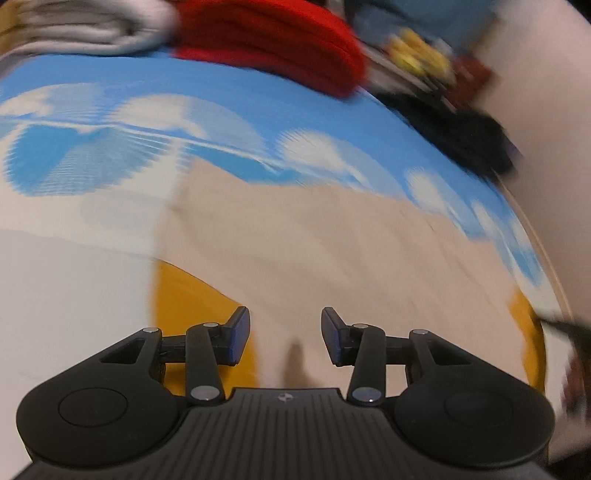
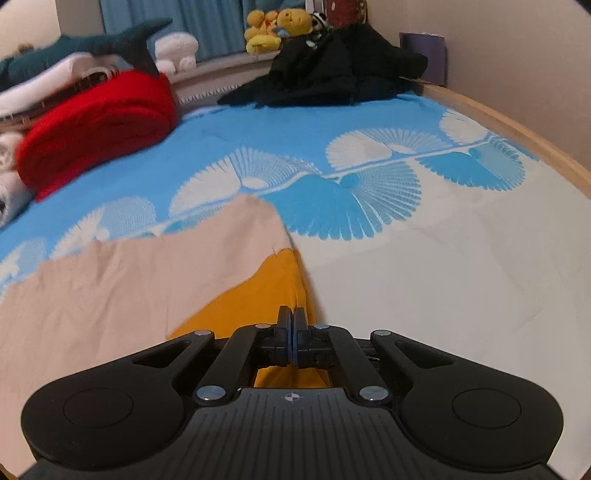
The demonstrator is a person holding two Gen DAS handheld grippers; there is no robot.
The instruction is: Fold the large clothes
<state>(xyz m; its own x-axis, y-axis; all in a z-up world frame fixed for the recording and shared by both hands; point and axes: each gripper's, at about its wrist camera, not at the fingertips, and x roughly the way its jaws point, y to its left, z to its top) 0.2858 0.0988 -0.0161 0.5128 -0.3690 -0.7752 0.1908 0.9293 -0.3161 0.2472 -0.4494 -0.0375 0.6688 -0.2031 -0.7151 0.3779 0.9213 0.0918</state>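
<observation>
The left wrist view was smeared with motion blur — the yellow toys (image 1: 413,55) and black clothes (image 1: 461,129) were mere streaks; the red blanket (image 1: 266,40) ran off the top edge.

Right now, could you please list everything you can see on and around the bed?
garment: one, beige and mustard, flat on the near bed
bedspread: one, blue and white fan print
red blanket: one, folded, far left
black clothes: one pile, far right corner
white bedding: some, behind the red blanket
shark plush: one, teal
yellow plush toys: a few, window ledge
curtain: blue
left tongs: open, above the garment
right tongs: shut at the mustard edge
</observation>
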